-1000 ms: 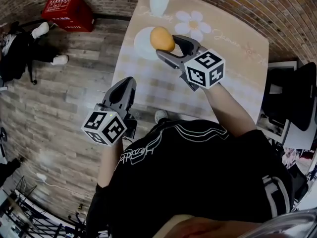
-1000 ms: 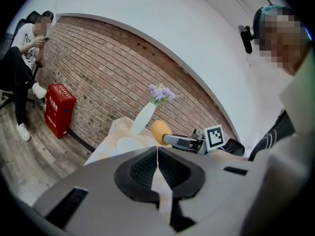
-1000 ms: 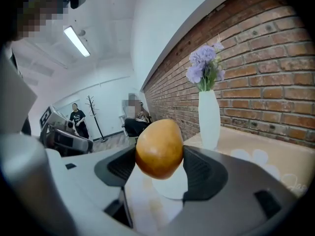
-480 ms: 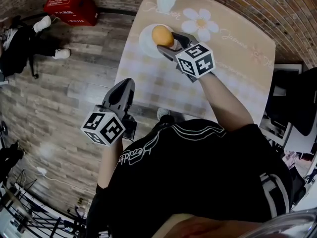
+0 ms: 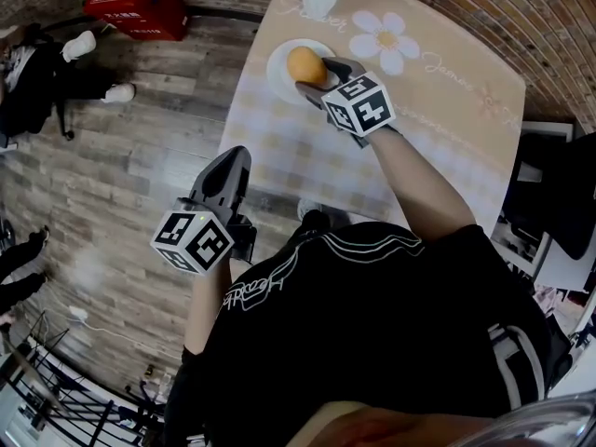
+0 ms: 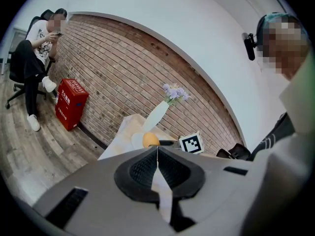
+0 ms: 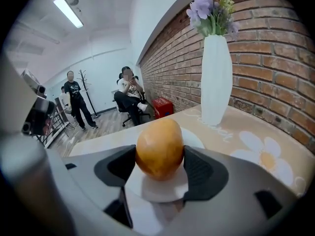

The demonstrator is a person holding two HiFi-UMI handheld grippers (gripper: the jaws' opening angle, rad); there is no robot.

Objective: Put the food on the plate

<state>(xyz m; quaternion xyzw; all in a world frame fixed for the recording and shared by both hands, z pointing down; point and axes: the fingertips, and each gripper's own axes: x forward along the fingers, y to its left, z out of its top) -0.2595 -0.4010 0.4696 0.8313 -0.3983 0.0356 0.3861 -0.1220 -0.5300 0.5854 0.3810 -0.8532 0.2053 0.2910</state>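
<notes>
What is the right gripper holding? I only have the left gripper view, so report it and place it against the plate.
Observer: The right gripper has its jaws shut on the orange food, one pad pressed to each side.
Operator: Give me its position from the head view.
Observer: The food is over the white plate, roughly at its middle. I cannot tell whether it touches the plate.
</notes>
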